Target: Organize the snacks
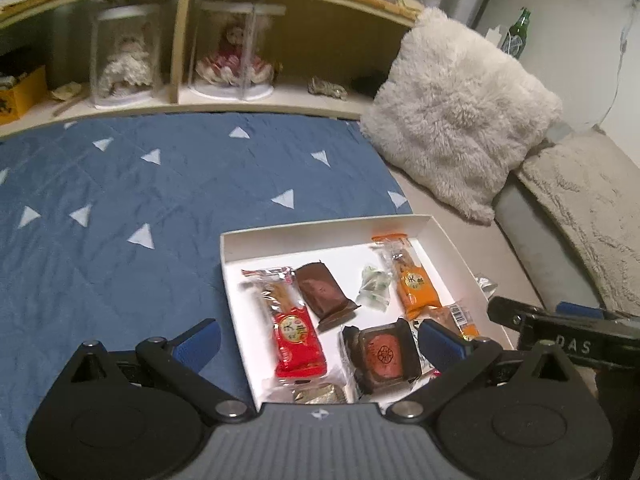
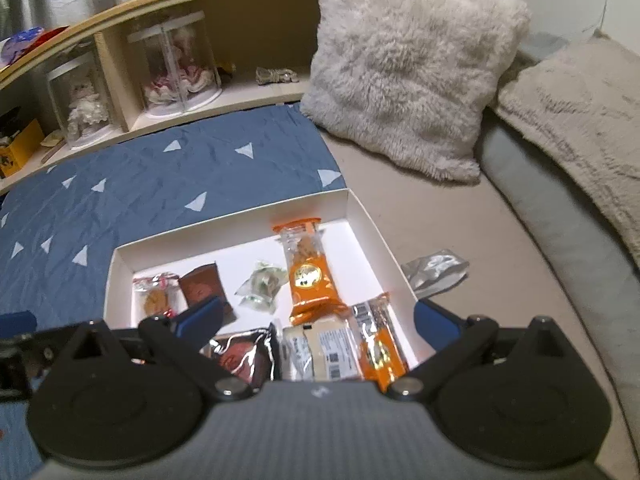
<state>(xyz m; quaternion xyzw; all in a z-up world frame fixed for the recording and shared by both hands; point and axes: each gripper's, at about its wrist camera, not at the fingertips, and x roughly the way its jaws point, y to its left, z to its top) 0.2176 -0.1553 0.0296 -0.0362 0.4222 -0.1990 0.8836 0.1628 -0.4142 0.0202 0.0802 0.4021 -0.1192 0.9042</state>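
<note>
in the left wrist view the left hand-held gripper (image 1: pixel 320 338) body is covering the near edge of the white box (image 1: pixel 240 236), and a foil-wrapped snack (image 1: pixel 320 394) is peeking out only partly above it. the print on the red snack packet (image 1: pixel 298 340) is staying too small to read. in the right wrist view the right hand-held gripper (image 2: pixel 316 318) is hiding the lower part of a dark brown packet (image 2: pixel 244 356) and the white labelled packet (image 2: pixel 320 354). the left picture edge is cutting off a yellow box (image 2: pixel 18 148) on the shelf.

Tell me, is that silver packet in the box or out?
Out. The silver packet lies on the bed just past the box's right wall.
</note>
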